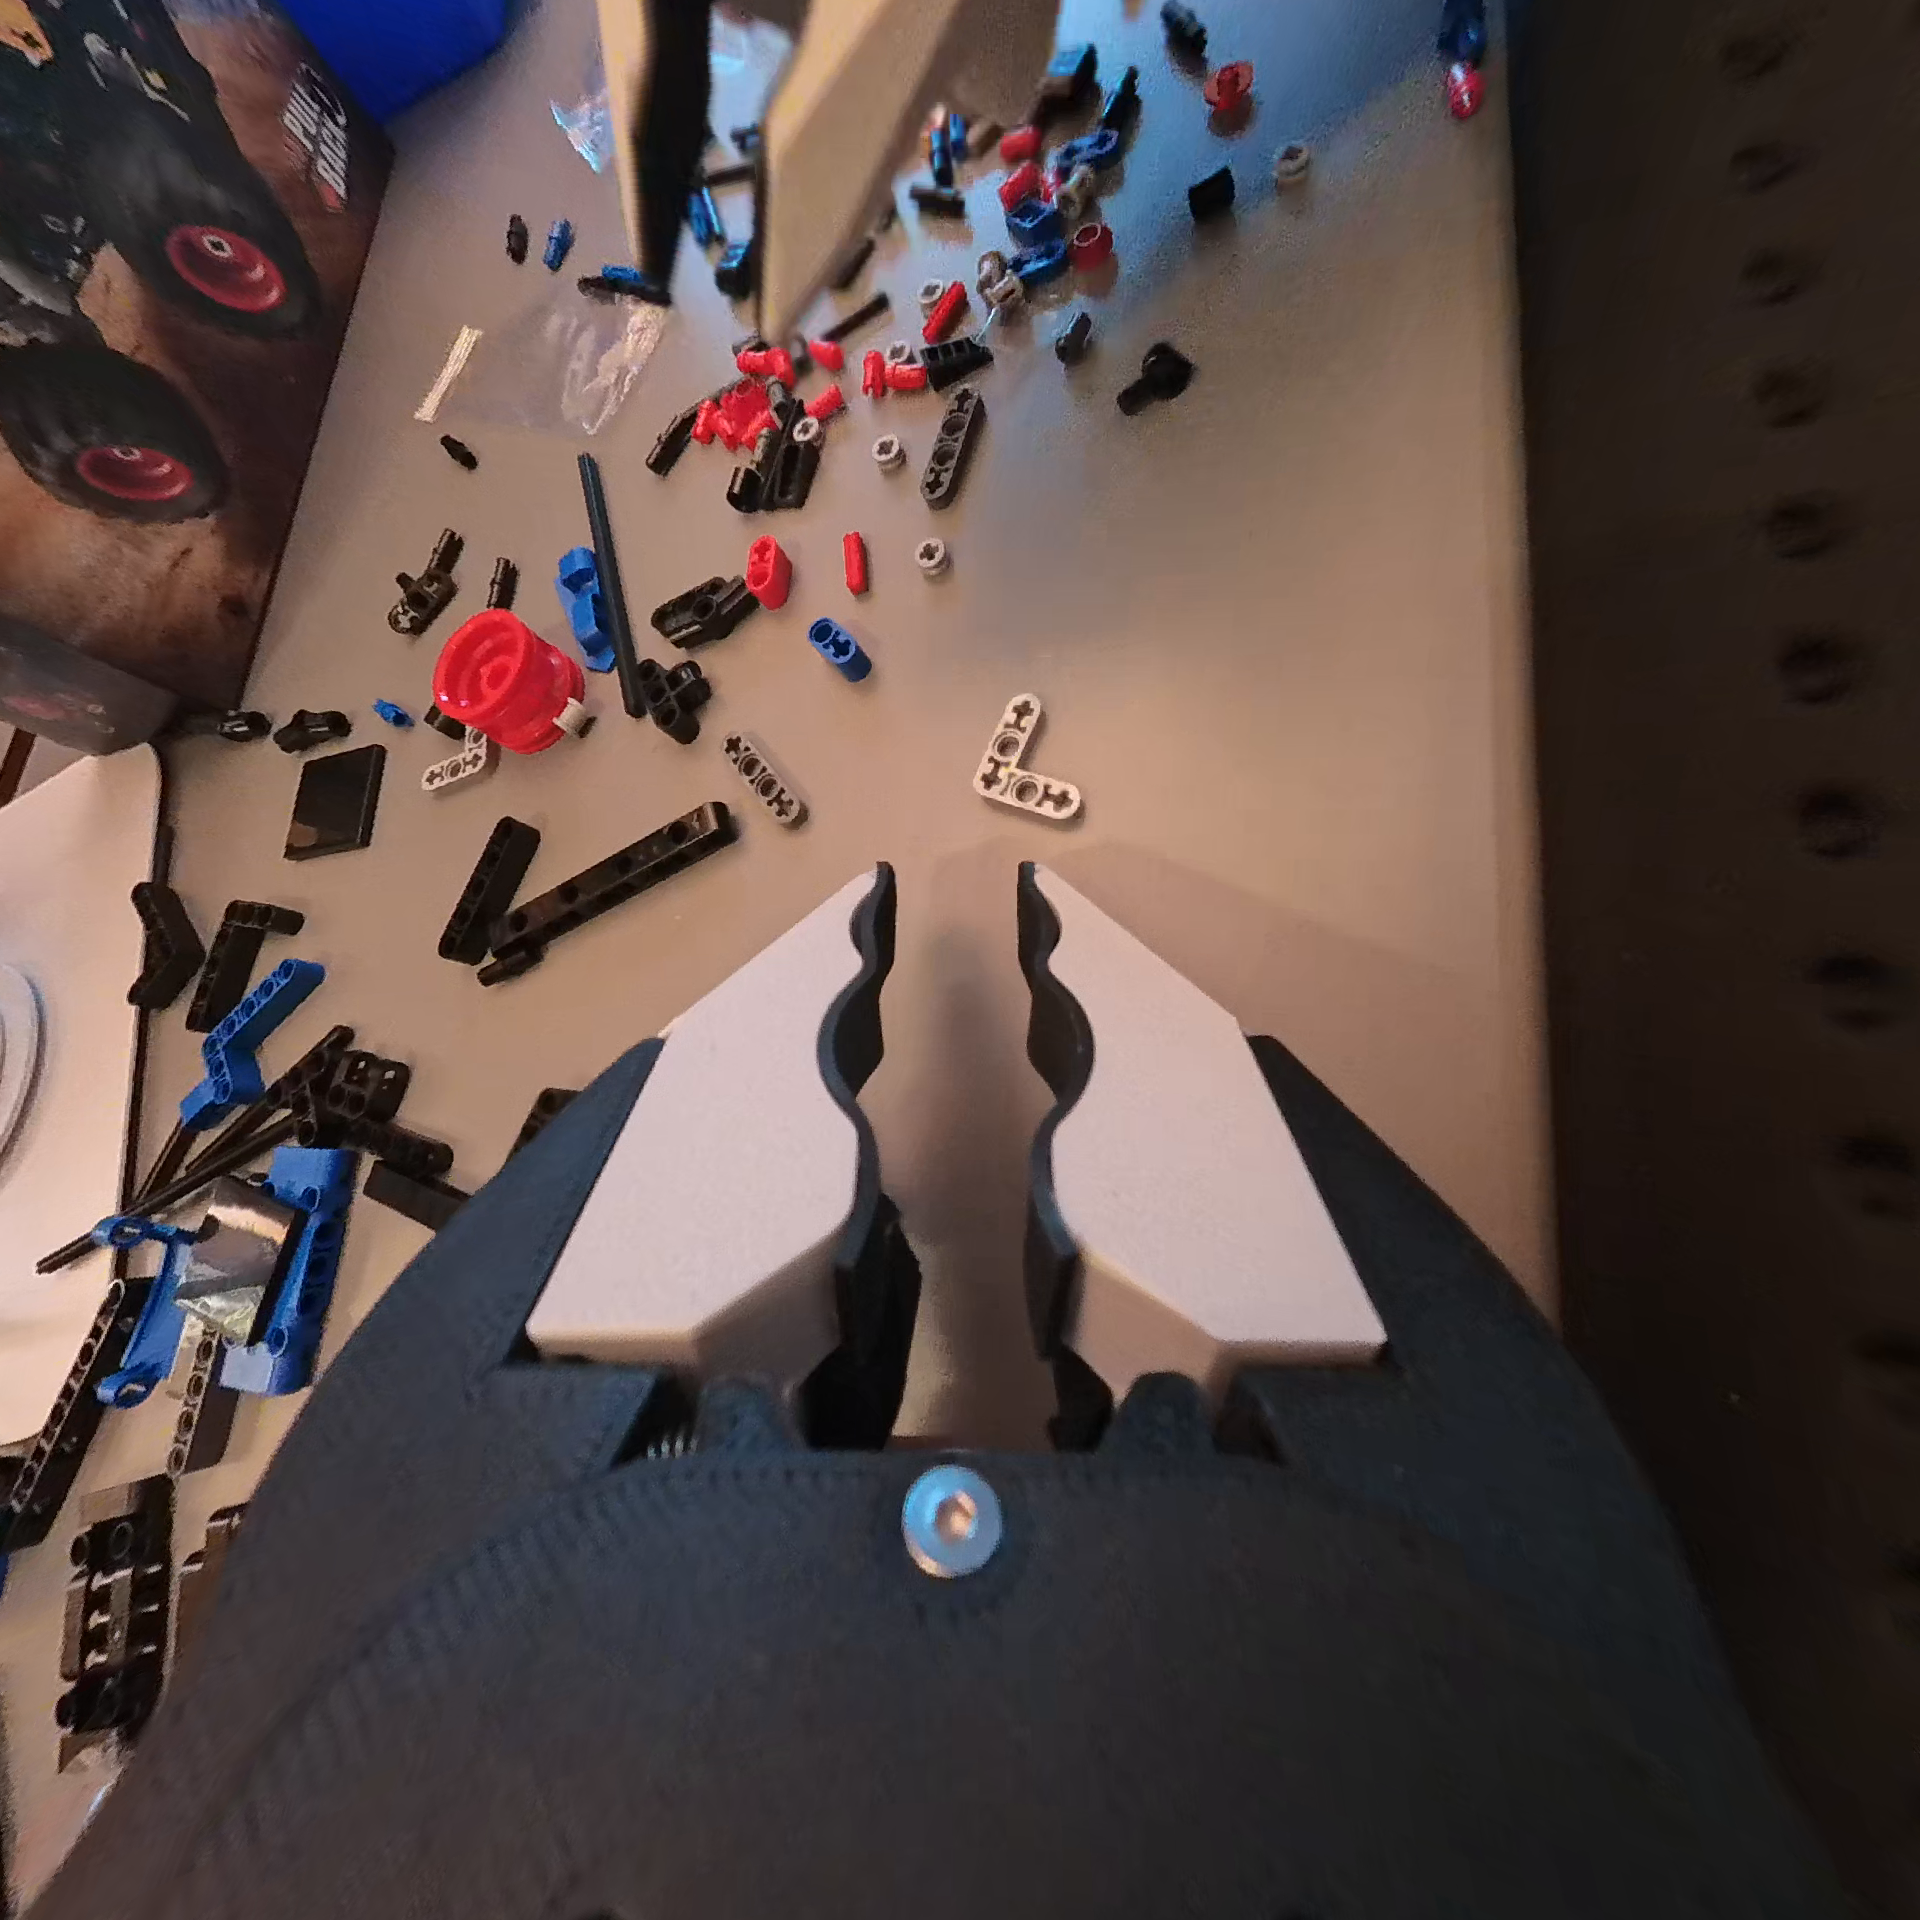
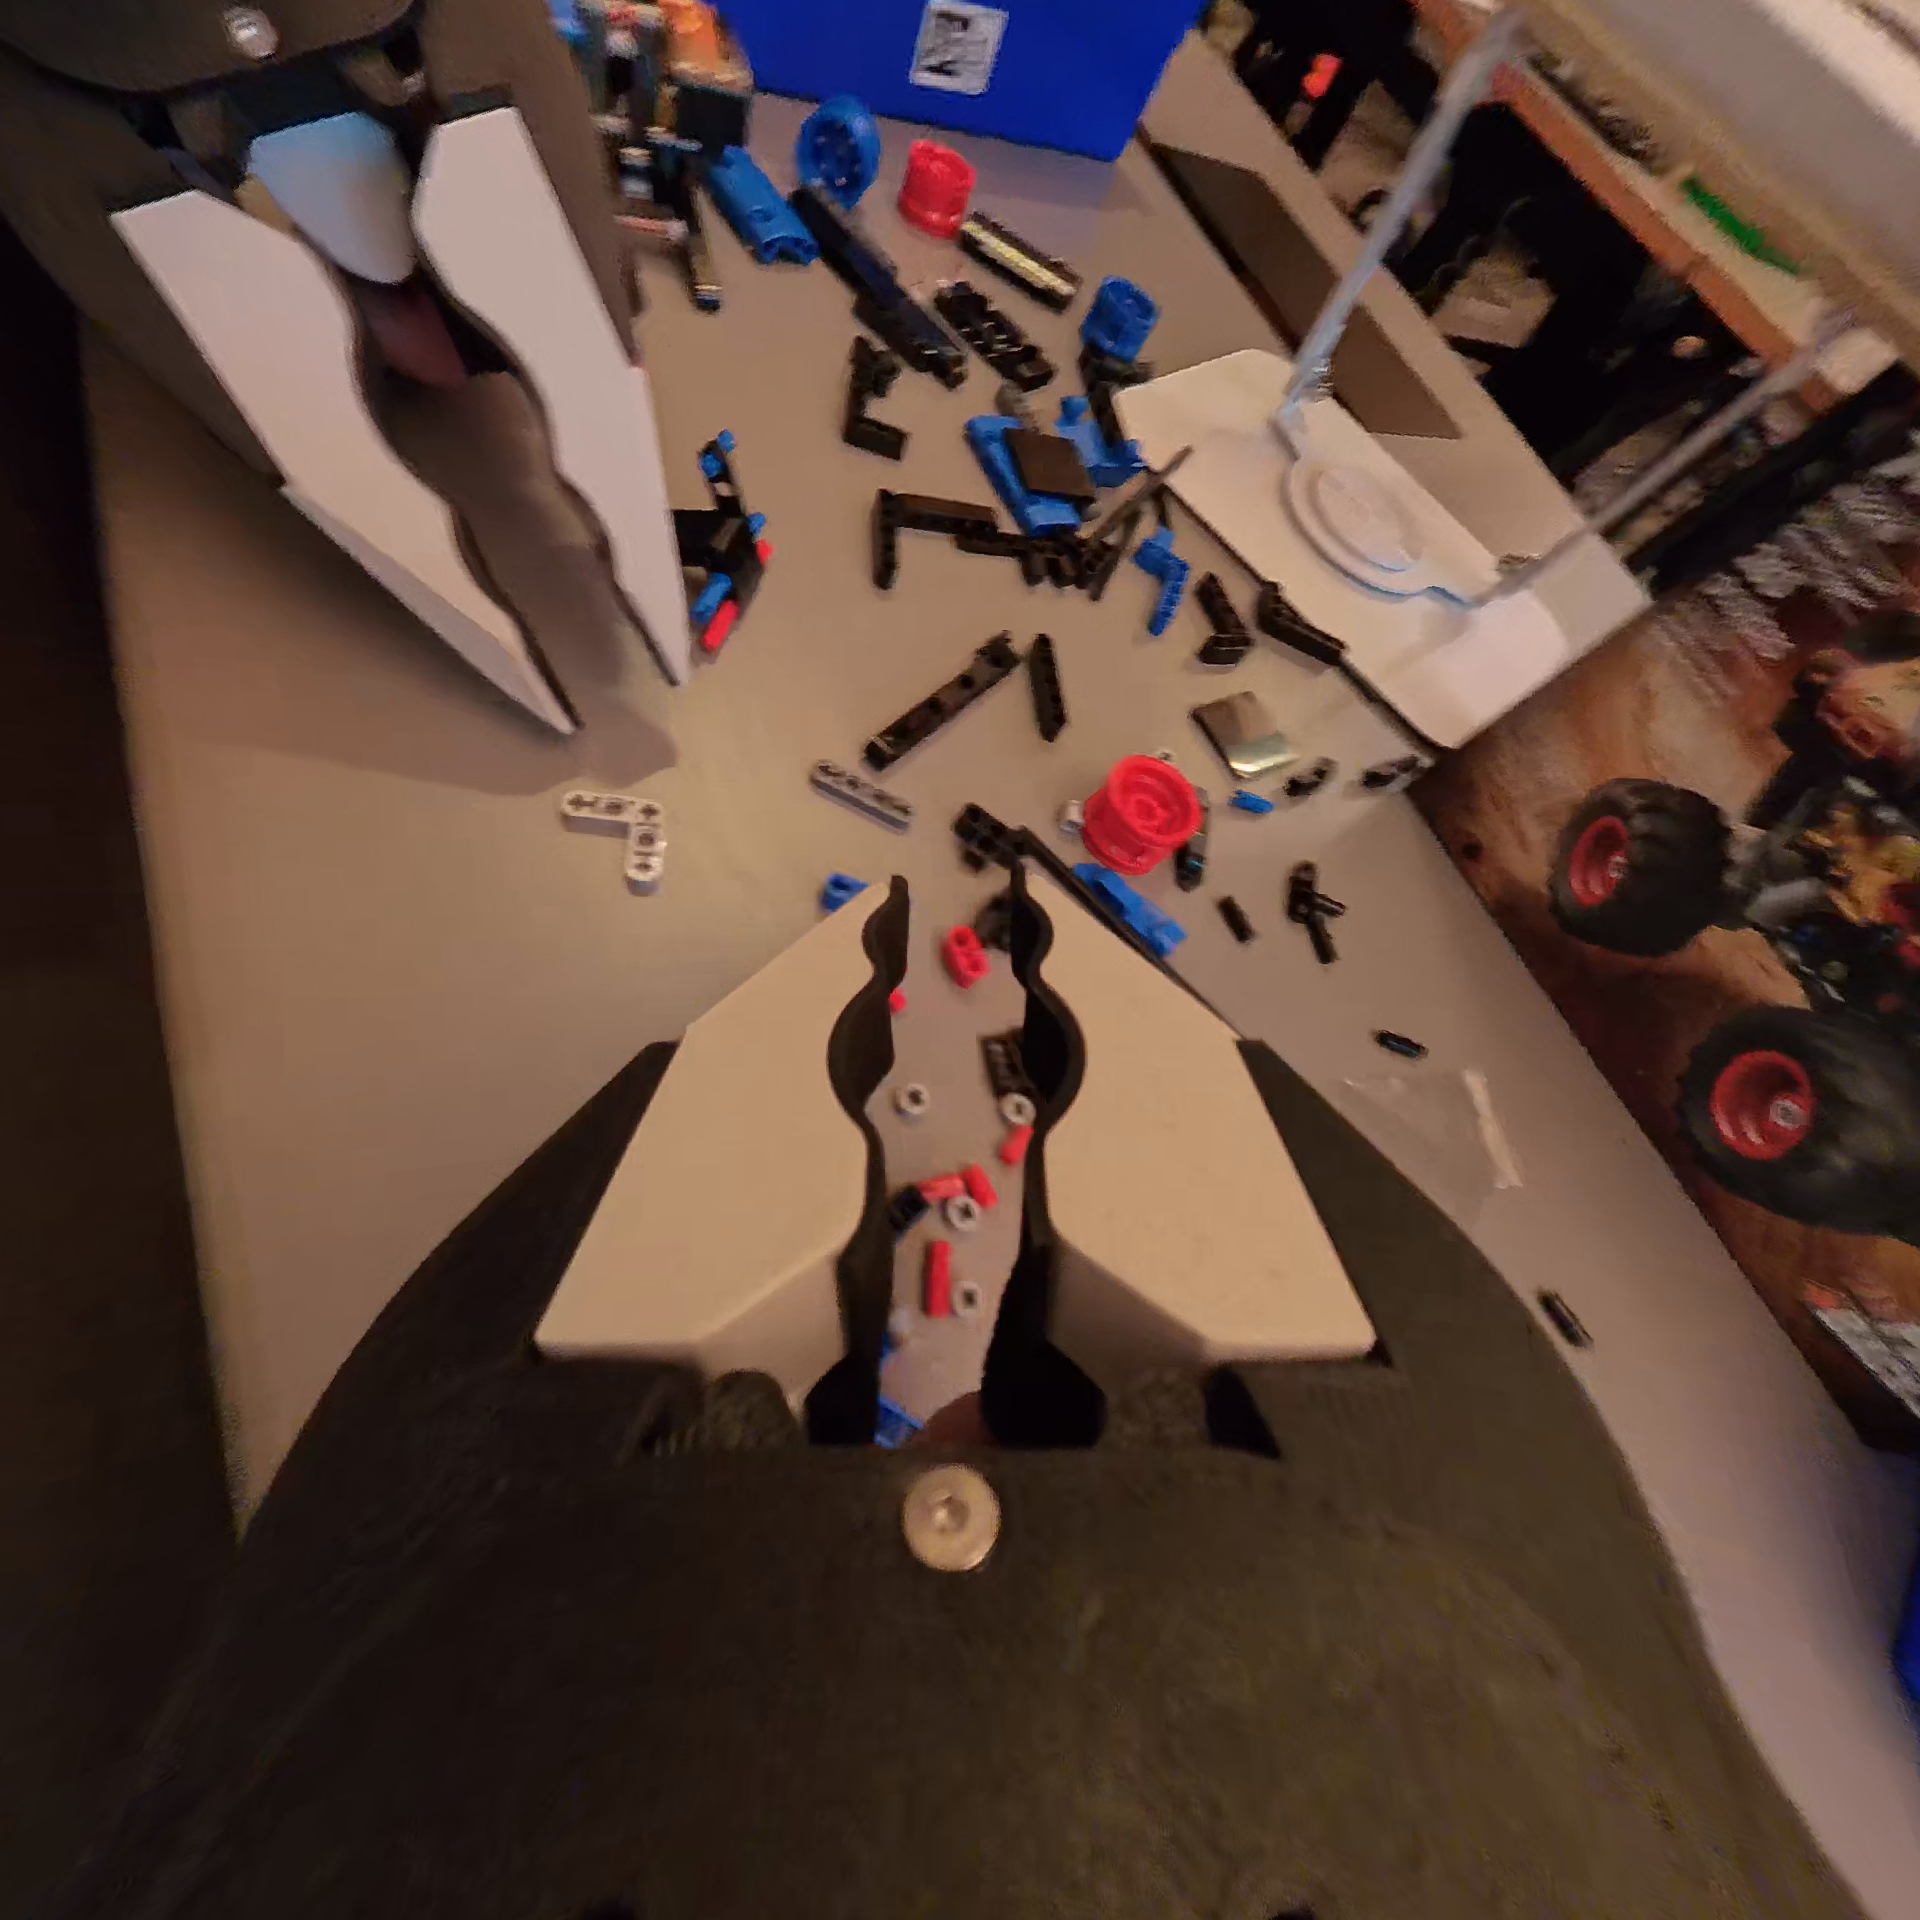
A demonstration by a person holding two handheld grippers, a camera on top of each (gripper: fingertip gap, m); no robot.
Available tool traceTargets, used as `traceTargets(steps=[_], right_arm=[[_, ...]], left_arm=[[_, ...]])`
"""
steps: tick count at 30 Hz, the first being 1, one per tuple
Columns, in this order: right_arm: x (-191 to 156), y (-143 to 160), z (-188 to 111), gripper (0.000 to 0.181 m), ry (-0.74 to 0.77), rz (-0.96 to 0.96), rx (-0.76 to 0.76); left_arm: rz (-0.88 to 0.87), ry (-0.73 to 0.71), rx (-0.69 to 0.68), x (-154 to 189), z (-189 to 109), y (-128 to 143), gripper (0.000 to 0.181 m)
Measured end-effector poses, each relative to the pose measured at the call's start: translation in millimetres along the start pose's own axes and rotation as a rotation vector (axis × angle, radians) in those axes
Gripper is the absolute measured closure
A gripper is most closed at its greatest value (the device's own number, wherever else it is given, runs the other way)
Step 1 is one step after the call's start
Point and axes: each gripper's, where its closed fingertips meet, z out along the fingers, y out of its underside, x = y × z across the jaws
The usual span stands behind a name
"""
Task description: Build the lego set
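Ahead of the black-and-pale-grey left gripper (image 1: 956, 873) a light grey L-shaped piece (image 1: 1023, 764) lies on the grey table (image 1: 1299, 727), with a red wheel hub (image 1: 506, 681), blue connector (image 1: 838, 649) and black beam (image 1: 613, 888) to its left

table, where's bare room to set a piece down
Bare strip of table runs between the white L-shaped piece and the table's dark edge. Also clear just ahead of the left tongs. Crowded around the red wheel, the black beams and the red pin pile.
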Motion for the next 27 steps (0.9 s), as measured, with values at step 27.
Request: traceTargets(steps=[27], right_arm=[[0.7, 98.5, -71.5, 0.167, -0.050, 0.155, -0.385]], left_arm=[[0.007, 0.010, 0.010, 2.7, -0.1, -2.6, 0.161]])
